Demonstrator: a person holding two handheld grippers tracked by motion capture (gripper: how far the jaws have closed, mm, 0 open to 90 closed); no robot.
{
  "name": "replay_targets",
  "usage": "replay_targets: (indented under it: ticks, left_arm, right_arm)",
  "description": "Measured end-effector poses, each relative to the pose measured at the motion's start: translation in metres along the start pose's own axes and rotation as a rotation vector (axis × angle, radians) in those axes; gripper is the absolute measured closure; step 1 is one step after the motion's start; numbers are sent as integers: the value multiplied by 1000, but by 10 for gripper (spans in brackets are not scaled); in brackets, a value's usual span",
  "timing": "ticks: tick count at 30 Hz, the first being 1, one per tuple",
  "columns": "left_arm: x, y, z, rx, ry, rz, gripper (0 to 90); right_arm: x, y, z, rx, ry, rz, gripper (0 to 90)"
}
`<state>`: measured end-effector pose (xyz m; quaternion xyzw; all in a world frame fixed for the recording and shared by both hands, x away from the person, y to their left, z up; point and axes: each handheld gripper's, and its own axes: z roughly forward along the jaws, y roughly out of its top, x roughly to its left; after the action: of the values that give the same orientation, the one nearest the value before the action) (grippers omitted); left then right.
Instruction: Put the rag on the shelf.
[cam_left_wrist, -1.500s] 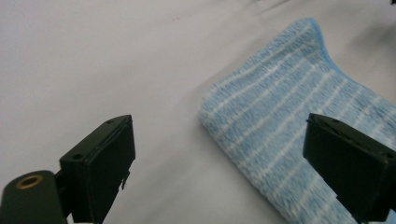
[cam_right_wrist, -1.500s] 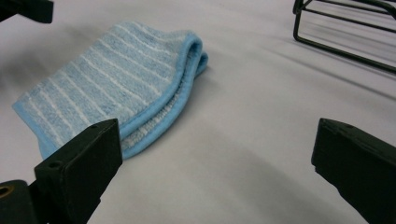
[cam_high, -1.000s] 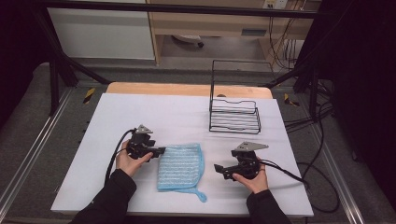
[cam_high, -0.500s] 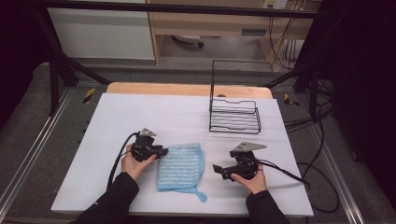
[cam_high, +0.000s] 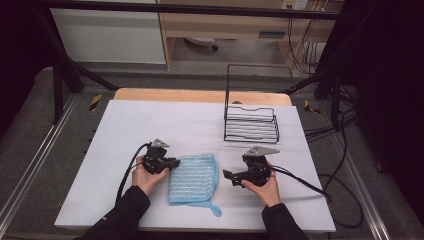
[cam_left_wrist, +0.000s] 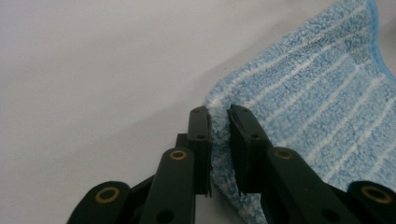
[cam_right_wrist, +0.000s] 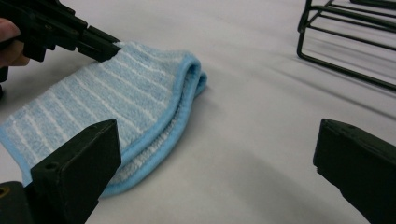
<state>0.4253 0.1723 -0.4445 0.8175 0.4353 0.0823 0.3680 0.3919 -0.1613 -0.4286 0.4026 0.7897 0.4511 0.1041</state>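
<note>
Blue striped terry cloth (cam_high: 192, 179), folded over on itself, lay at lower centre of the high view on the white table sheet (cam_high: 150, 125), between your two hands. Its long axis ran roughly from the near table edge towards the far one, with a hanging loop trailing at the lower right corner.

Your left gripper (cam_high: 172, 163) sat at the cloth's upper left corner. In the left gripper view its two black jaws stood narrow, with the cloth's edge (cam_left_wrist: 219, 135) pinched between them; the grip looked like a hold on that corner, though how many layers were caught could not be told.

Your right gripper (cam_high: 229, 175) was just off the cloth's right edge, not touching. In the right gripper view its jaws were spread wide, and the folded, bound edge (cam_right_wrist: 177, 93) lay ahead and to the left of the gap.

Black wire rack (cam_high: 251, 122) stood well apart, upper right of the cloth.

Judgement: any next move on the free side turned on the right gripper shifting leftwards in frame to meet the folded edge, as it was the nearer hand.
</note>
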Motion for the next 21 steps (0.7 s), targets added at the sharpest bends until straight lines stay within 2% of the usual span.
replay_targets:
  ticks: [1,3,11,17,19,21]
  left_arm:
    - [-1,0,0,-2,5,3,786]
    - [-1,0,0,-1,9,13,786]
    - [-3,-1,0,-6,18,30,785]
    - [-2,-1,1,-7,15,35,785]
    - [-3,-1,1,-7,15,37,785]
    - [-3,-2,1,-9,16,40,784]
  right_arm:
    - [1,5,6,7,-19,0,21]
    - [1,7,9,11,-24,8,23]
    - [4,25,46,2,10,38,139]
    - [6,27,67,40,6,34,279]
    - [5,25,71,51,17,41,314]
    - [5,24,74,65,4,28,364]
